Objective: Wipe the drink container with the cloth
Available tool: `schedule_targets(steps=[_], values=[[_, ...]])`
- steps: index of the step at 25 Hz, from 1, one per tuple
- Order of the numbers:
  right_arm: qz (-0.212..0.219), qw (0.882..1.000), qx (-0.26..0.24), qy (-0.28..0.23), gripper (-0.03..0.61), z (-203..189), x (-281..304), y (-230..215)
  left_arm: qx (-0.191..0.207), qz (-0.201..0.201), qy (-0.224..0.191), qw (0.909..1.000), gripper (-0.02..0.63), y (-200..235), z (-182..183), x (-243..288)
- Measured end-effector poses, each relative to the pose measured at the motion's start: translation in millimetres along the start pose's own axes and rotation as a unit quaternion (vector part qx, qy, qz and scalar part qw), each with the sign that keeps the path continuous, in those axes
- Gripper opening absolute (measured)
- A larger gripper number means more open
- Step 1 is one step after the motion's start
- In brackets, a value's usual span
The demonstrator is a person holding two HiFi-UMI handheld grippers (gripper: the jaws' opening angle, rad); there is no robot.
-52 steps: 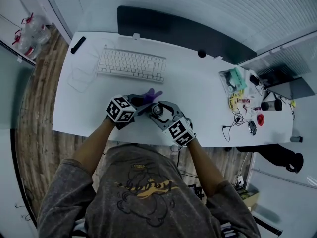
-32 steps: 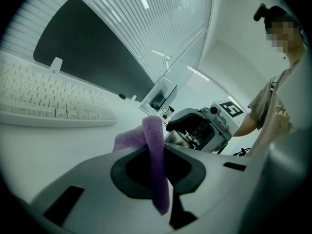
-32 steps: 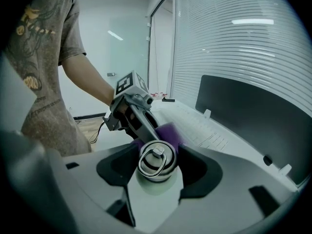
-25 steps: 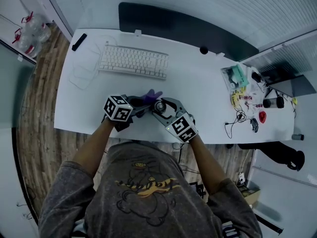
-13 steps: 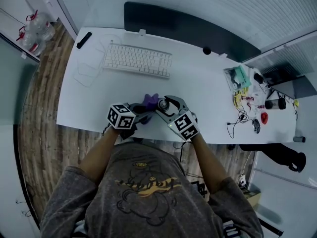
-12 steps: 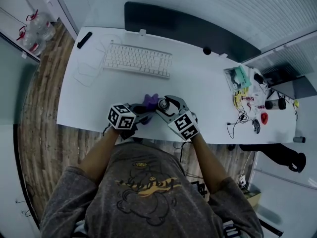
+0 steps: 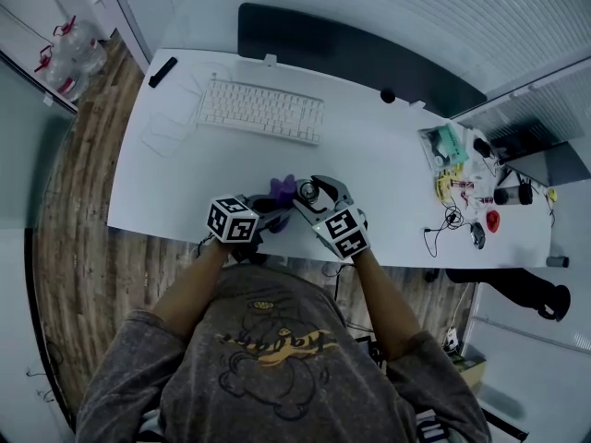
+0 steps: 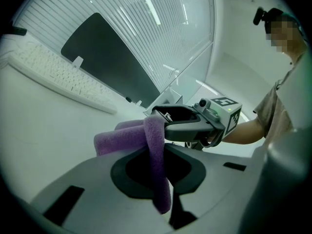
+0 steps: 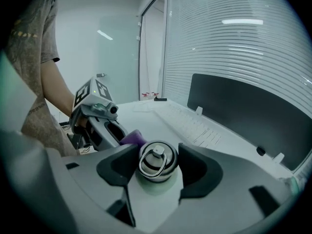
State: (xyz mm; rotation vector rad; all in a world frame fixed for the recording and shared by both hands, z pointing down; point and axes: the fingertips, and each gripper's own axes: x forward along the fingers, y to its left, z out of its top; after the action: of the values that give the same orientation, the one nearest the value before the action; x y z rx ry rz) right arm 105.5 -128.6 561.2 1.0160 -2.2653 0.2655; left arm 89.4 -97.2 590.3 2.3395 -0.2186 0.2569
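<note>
Both hand-held grippers meet over the near edge of the white desk (image 7: 166, 183) in the head view. The left gripper (image 7: 270, 208) carries a fuzzy purple cloth (image 7: 283, 187), and the right gripper (image 7: 310, 194) is clamped round a drink container (image 7: 307, 191). The cloth sits just beside the container's left side. A flat white keyboard (image 7: 261, 112) lies farther back, in front of a long dark panel (image 7: 351, 58).

In the left gripper view, the left gripper (image 8: 165, 191) has its jaws pressed together on the cloth (image 8: 155, 150). It is soft and plush, one strip hanging down through the pinch and a thicker fold bulging out to the left. The right gripper (image 8: 187, 126) sits just past it.

In the right gripper view, the right gripper (image 9: 156, 172) has its dark curved jaws hugging both sides of the drink container (image 9: 156, 164). The container is round and pale-bodied, with a metallic lid and a wire ring lying on top. I cannot see what is inside. The cloth (image 9: 131, 138) touches the container's left side, with the left gripper (image 9: 100, 121) behind it.
</note>
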Motion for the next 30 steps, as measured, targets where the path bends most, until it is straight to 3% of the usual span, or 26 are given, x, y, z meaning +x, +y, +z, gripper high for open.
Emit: schedule_targets(steps=[6, 12, 17, 21, 22, 23, 25, 28, 30], values=[[-0.061, 0.996, 0.059, 0.006, 0.261, 0, 2, -2, 0.013, 0.012, 0.004, 0.9998, 0.049, 6, 5, -6], [-0.131, 0.982, 0.126, 0.052, 0.261, -5, 0, -5, 0.015, 0.020, 0.004, 0.9997, 0.049, 8, 5, -6], [-0.146, 0.978, 0.140, 0.051, 0.261, -6, -1, -7, 0.011, 0.018, 0.003, 0.9998, 0.049, 9, 6, -5], [-0.101, 0.988, 0.115, 0.035, 0.270, -5, -1, -3, 0.012, 0.016, 0.008, 0.9998, 0.049, 9, 5, -6], [-0.081, 0.991, 0.102, 0.032, 0.299, -4, -2, -1, 0.012, 0.017, 0.007, 0.9998, 0.049, 9, 5, -7], [-0.060, 0.994, 0.082, 0.028, 0.341, -2, -3, 0, 0.012, 0.017, 0.007, 0.9998, 0.049, 9, 6, -8], [-0.014, 0.999, 0.024, 0.027, 0.350, 1, -6, 3, 0.011, 0.018, 0.007, 0.9998, 0.049, 11, 6, -10], [0.045, 0.996, -0.063, 0.046, 0.342, -2, -9, 2, 0.009, 0.021, 0.006, 0.9997, 0.049, 13, 7, -13], [0.077, 0.992, -0.083, 0.051, 0.339, -5, -9, -1, 0.007, 0.024, 0.006, 0.9997, 0.049, 14, 7, -14]])
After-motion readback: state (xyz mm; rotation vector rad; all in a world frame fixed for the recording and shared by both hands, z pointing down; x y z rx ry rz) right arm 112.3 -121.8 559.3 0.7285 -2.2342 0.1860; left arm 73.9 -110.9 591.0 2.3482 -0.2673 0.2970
